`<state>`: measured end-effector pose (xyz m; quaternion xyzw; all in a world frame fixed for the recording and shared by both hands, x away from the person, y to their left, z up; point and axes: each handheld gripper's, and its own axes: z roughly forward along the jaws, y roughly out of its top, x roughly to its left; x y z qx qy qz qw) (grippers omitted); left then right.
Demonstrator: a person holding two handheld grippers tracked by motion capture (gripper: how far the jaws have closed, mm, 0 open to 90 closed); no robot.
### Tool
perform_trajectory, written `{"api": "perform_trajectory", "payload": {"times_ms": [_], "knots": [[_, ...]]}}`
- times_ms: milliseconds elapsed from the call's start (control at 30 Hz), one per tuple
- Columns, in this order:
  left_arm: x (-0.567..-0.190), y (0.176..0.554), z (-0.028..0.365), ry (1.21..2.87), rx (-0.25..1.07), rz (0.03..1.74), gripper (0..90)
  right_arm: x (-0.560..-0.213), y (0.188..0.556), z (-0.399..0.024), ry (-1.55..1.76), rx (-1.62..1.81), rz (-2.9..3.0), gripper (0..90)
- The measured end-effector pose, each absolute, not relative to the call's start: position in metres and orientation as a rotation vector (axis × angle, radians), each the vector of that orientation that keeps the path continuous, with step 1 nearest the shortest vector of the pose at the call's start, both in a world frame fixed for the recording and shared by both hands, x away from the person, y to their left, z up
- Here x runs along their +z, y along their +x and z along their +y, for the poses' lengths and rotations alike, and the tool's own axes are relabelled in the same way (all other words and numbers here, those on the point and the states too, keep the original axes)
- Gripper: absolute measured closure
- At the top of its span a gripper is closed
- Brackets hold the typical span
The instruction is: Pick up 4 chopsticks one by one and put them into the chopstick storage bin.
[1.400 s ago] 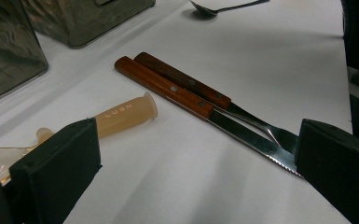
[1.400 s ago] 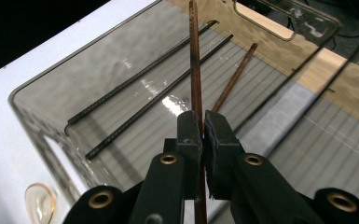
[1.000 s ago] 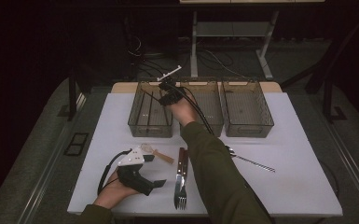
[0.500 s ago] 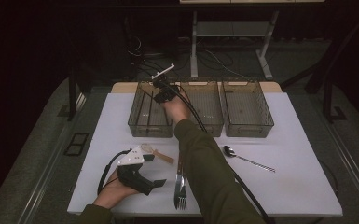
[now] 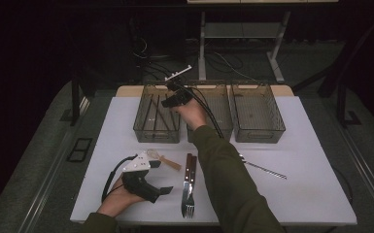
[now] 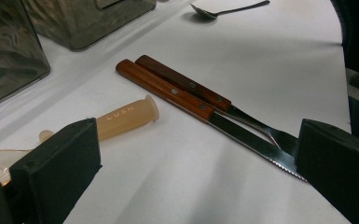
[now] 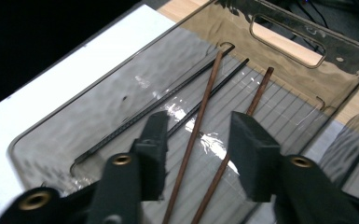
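Note:
My right gripper [image 5: 171, 99] hangs over the left clear bin [image 5: 156, 133] at the back of the table. Its jaws have just been opening and now stand apart, pressing on nothing [image 7: 198, 126]. Under them on the bin floor lie two brown chopsticks [image 7: 200, 121] and two black chopsticks [image 7: 168, 105]. My left gripper [image 5: 162, 177] rests at the table's front left, open [image 6: 196, 149]. Ahead of its jaws lie a beige-handled utensil [image 6: 126, 114], a wooden-handled knife [image 6: 168, 88] and a fork [image 6: 186, 84], all untouched.
Two more clear bins, the middle bin [image 5: 213, 128] and the right bin [image 5: 257, 131], stand beside the left one. A metal spoon [image 5: 262, 167] lies on the white table right of my forearm. A cable trails from the right gripper along the arm.
The right gripper's jaws have parted over the left bin, and the hand shifted slightly. The left hand and the cutlery on the table have not moved.

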<state>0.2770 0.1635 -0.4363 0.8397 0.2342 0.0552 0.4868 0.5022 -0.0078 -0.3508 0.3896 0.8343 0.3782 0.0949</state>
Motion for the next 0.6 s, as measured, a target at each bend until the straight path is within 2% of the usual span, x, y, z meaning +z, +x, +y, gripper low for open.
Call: {"api": "perform_trajectory", "payload": {"times_ms": [367,600], "knots": [[-0.437,0.28,0.166,2.05,0.137,0.573,0.0,-0.346,0.477,-0.044,1.051,1.203,2.48,40.8],[-0.438,0.28,0.165,2.048,0.133,0.573,0.0,-0.348,0.461,-0.07,1.036,1.232,2.482,37.9]]}}
